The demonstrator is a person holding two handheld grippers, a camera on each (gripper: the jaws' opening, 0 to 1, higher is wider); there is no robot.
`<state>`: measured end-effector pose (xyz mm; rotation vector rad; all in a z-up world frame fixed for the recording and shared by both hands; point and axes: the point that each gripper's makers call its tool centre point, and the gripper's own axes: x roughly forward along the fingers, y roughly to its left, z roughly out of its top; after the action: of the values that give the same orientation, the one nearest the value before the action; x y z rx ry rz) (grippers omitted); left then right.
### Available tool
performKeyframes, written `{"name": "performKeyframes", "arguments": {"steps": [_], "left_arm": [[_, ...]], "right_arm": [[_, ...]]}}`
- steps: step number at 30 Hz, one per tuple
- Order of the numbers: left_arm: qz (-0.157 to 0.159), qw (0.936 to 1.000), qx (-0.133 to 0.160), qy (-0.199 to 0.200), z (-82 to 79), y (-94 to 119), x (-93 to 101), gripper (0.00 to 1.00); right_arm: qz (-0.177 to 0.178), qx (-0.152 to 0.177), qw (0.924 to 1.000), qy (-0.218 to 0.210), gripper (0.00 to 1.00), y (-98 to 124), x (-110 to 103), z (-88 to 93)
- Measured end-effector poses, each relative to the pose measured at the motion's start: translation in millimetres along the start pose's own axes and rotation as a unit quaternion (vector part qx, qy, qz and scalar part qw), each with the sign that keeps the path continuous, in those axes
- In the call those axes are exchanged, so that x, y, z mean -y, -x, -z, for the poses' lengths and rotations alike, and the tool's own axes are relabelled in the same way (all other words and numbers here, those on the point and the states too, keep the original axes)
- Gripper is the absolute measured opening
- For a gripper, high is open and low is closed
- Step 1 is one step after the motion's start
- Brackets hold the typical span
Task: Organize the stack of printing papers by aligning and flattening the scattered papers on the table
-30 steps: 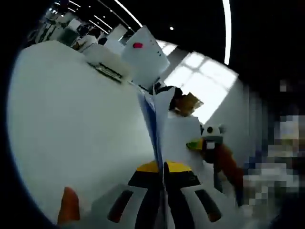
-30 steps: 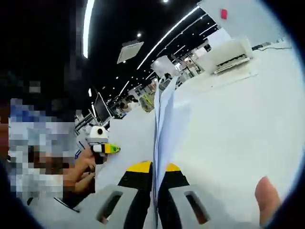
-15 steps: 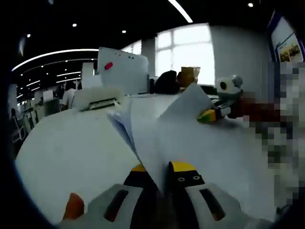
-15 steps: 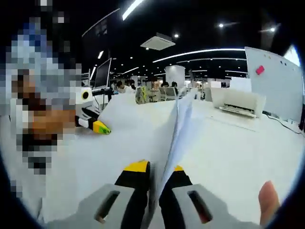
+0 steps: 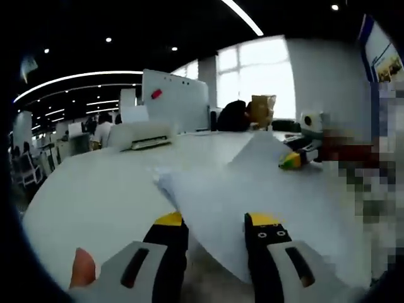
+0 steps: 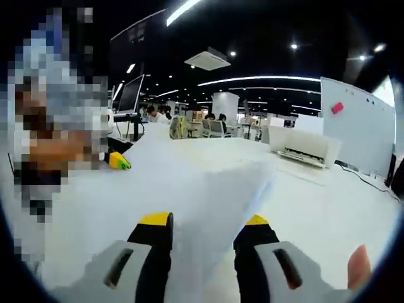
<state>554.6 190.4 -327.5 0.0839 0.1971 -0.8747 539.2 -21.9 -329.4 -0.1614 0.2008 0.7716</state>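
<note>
On the white desk, the stack of printing papers lay flat, with the person's two tools facing each other from opposite sides of it. The left hand-held gripper stood with its jaws spread wide apart, released, and the near edge of the stack ran through the gap between its yellow-tipped fingers without being pinched, so far as I could judge. The right hand-held gripper was likewise released, jaws wide, with the opposite edge of the papers reaching in between them.

From the left gripper view the sheets spread forward and to the right, a few corners fanning out of line toward the far side; the other gripper's yellow tip sat just beyond the stack's far edge. From the right gripper view the opposing yellow tip showed likewise across the paper. The stack lay squarely between the two tools, neither plainly nearer, its length seeming to run from one to the other. The next squaring push, I thought, would have to come inward from both ends at once.

A printer stood near the desk's far edge, and a whiteboard beyond it.
</note>
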Motion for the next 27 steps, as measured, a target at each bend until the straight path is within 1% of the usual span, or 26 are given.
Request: {"name": "performKeyframes", "arguments": {"steps": [1, 2, 4, 5, 6, 10, 12, 13, 14, 15, 16, 17, 18, 19, 21, 23, 24, 25, 26, 27], "left_arm": [[-0.006, 1.0000, 0.006, 0.002, -2.5, 0.9, -2.8, 0.47], [-0.012, 0.9999, 0.010, 0.001, -4.1, 1.6, -5.2, 0.51], [-0.028, 0.9995, 0.016, -0.004, -7.6, 4.3, -12.7, 0.54], [-0.031, 0.9993, 0.020, -0.005, -9.6, 6.1, -15.2, 0.55], [-0.032, 0.9992, 0.024, -0.004, -11.4, 7.9, -16.7, 0.55], [-0.037, 0.9990, 0.025, -0.004, -15.0, 16.3, -20.8, 0.54], [-0.027, 0.9993, 0.026, 0.007, -16.5, 23.1, -17.9, 0.56], [-0.024, 0.9995, 0.019, 0.010, -16.2, 27.8, -15.1, 0.58], [-0.016, 0.9998, 0.012, 0.004, -15.9, 33.2, -10.7, 0.61], [-0.015, 0.9999, 0.005, -0.004, -15.1, 39.0, -7.7, 0.65], [-0.016, 0.9998, -0.011, -0.010, -12.2, 46.3, -5.0, 0.68], [-0.011, 0.9995, -0.024, -0.016, -10.3, 53.2, -0.6, 0.71], [-0.013, 0.9992, -0.034, -0.019, -9.5, 62.8, 3.8, 0.72], [-0.018, 0.9988, -0.041, -0.022, -8.5, 67.9, 4.6, 0.73], [-0.024, 0.9971, -0.068, -0.025, -2.6, 84.4, 9.7, 0.74], [-0.042, 0.9937, -0.102, -0.018, 4.7, 100.2, 10.9, 0.75], [-0.036, 0.9942, -0.099, -0.021, 1.9, 104.0, 15.8, 0.78], [-0.033, 0.9940, -0.102, -0.021, 1.4, 108.6, 20.1, 0.82], [-0.029, 0.9938, -0.106, -0.011, 0.8, 112.9, 25.8, 0.88], [-0.024, 0.9945, -0.102, -0.001, -2.3, 115.3, 31.9, 0.92]], "right_arm": [[0.015, 0.001, 0.9999, -0.006, 0.40, 2.0, 8.7, -0.6], [0.023, 0.003, 0.9997, -0.004, 0.43, 3.5, 13.8, -1.2], [0.040, 0.008, 0.9991, -0.006, 0.48, 7.8, 24.0, -3.2], [0.041, 0.009, 0.9991, -0.004, 0.50, 9.3, 25.4, -4.1], [0.048, 0.014, 0.9988, -0.001, 0.51, 12.8, 29.5, -6.6], [0.062, 0.014, 0.9977, 0.021, 0.48, 24.1, 40.9, -11.7], [0.064, 0.014, 0.9971, 0.040, 0.48, 34.1, 45.9, -16.4], [0.071, 0.017, 0.9965, 0.041, 0.49, 43.5, 50.9, -20.8], [0.072, 0.019, 0.9963, 0.042, 0.50, 48.5, 52.6, -23.0], [0.074, 0.021, 0.9962, 0.041, 0.52, 58.6, 54.5, -28.3], [0.076, 0.019, 0.9961, 0.039, 0.55, 66.2, 55.0, -31.6], [0.079, 0.018, 0.9958, 0.042, 0.57, 74.0, 54.2, -34.6], [0.080, 0.018, 0.9954, 0.049, 0.61, 81.8, 51.8, -37.5], [0.081, 0.018, 0.9952, 0.053, 0.63, 86.7, 49.7, -39.4], [0.084, 0.022, 0.9938, 0.069, 0.66, 100.2, 41.4, -45.0], [0.084, 0.020, 0.9936, 0.073, 0.71, 109.3, 30.6, -46.6], [0.076, 0.010, 0.9940, 0.077, 0.75, 112.7, 21.0, -44.6], [0.070, 0.004, 0.9946, 0.076, 0.78, 114.1, 13.6, -43.4], [0.063, 0.000, 0.9954, 0.072, 0.82, 114.7, 7.6, -42.4], [0.046, -0.004, 0.9968, 0.066, 0.84, 114.8, -6.1, -41.3]]}}
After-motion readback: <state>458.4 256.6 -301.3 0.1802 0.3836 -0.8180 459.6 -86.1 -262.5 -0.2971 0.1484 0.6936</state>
